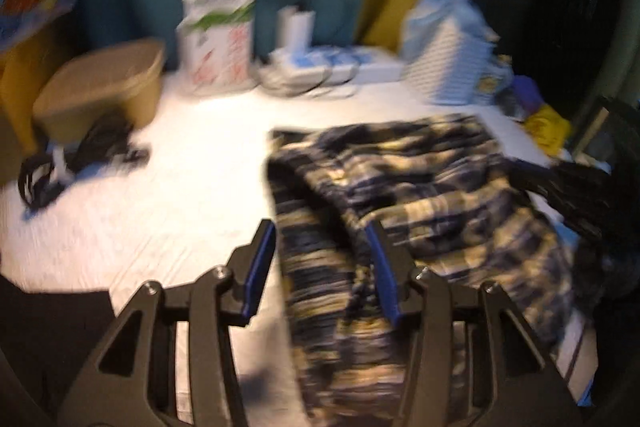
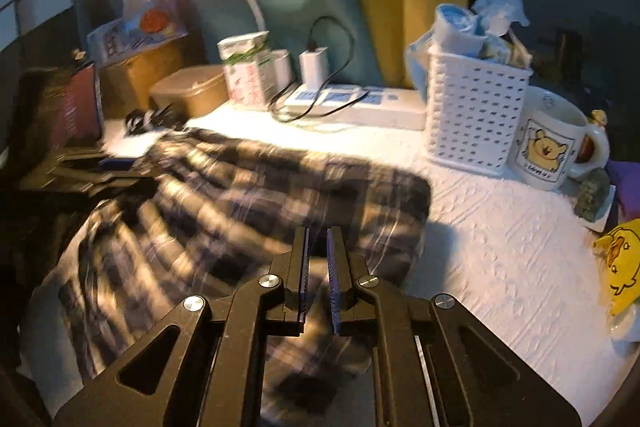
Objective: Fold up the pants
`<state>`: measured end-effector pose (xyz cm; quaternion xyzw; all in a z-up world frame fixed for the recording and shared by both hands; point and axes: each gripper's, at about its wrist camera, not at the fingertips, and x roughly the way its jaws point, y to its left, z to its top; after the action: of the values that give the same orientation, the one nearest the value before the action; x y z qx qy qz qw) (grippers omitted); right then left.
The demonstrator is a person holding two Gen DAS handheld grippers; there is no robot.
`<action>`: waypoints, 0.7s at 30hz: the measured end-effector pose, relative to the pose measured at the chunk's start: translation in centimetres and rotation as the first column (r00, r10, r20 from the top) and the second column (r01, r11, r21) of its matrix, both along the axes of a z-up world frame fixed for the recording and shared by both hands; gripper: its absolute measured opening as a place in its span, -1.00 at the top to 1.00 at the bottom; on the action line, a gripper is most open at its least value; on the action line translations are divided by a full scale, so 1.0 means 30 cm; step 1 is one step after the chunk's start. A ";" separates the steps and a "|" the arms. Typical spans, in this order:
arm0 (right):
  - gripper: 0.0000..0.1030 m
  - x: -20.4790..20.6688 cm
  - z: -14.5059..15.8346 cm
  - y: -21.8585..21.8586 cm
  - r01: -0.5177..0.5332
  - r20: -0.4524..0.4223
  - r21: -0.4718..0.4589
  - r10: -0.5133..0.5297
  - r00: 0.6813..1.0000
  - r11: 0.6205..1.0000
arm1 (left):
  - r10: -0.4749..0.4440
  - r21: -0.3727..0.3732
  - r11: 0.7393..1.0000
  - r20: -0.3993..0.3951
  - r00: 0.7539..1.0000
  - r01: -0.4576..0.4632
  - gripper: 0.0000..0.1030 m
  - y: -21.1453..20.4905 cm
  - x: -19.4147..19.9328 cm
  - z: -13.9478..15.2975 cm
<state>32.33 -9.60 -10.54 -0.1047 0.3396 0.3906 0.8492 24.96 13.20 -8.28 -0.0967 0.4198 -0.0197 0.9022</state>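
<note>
two views of plaid pants [image 1: 420, 187]: left hand-held gripper [image 1: 320, 251] spread; right hand-held gripper [image 2: 318, 239] nearly pressed together, bear mug [image 2: 552, 143] beside.

Right claw [image 2: 318, 239] over dark plaid fabric pants [image 2: 248, 195] on a white textured bench [image 2: 500, 247].

The black claw's blue-lined jaws stand nearly closed with a narrow gap, above the blurred pants' near-right part; whether cloth is pinched cannot be told. Behind stand a white perforated plastic basket [image 2: 474, 115], a white bear-print mug [image 2: 550, 143] just beside it, and a white power strip [image 2: 360, 105].
</note>
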 end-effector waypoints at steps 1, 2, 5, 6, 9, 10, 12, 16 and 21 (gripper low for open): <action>0.80 -0.014 -0.007 0.010 -0.019 -0.005 -0.012 0.019 1.000 1.000 | 0.005 -0.006 1.000 -0.009 1.000 -0.005 0.07 0.013 -0.003 -0.014; 0.80 -0.033 -0.020 0.023 -0.047 -0.009 -0.036 0.046 0.999 0.998 | 0.008 -0.010 1.000 -0.016 1.000 -0.008 0.05 0.027 -0.006 -0.029; 0.80 -0.084 -0.067 0.055 -0.086 0.030 -0.145 0.092 0.995 0.986 | 0.008 -0.042 0.999 -0.014 1.000 -0.009 0.05 0.056 -0.028 -0.044; 0.80 -0.092 -0.085 0.061 -0.096 0.016 -0.183 0.100 0.995 0.978 | 0.010 -0.049 0.999 -0.010 1.000 -0.011 0.05 0.066 -0.035 -0.044; 0.80 -0.104 -0.097 0.049 -0.104 -0.015 -0.196 0.103 0.995 0.975 | 0.013 -0.092 0.996 -0.008 1.000 -0.014 0.02 0.090 -0.041 -0.055; 0.80 -0.108 -0.099 0.043 -0.099 -0.019 -0.204 0.097 0.995 0.974 | 0.015 -0.118 0.993 -0.011 1.000 -0.016 0.02 0.099 -0.043 -0.056; 0.80 -0.126 -0.092 0.021 -0.082 -0.012 -0.212 0.081 0.997 0.974 | 0.027 -0.150 0.988 0.005 1.000 -0.026 0.02 0.108 -0.051 -0.037; 0.80 -0.186 -0.039 -0.024 -0.071 0.022 -0.199 0.077 0.997 0.977 | 0.038 -0.054 0.998 0.103 0.994 -0.032 0.02 0.070 -0.107 0.072; 0.80 -0.257 0.040 0.016 -0.151 0.031 -0.118 0.156 0.987 0.982 | -0.084 -0.039 0.995 0.186 0.979 0.093 0.02 -0.059 -0.159 0.158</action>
<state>24.62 -9.13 -9.33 -0.1870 0.3354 0.4325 0.8158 20.18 11.44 -3.55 -0.0971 0.3381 -0.0785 0.9328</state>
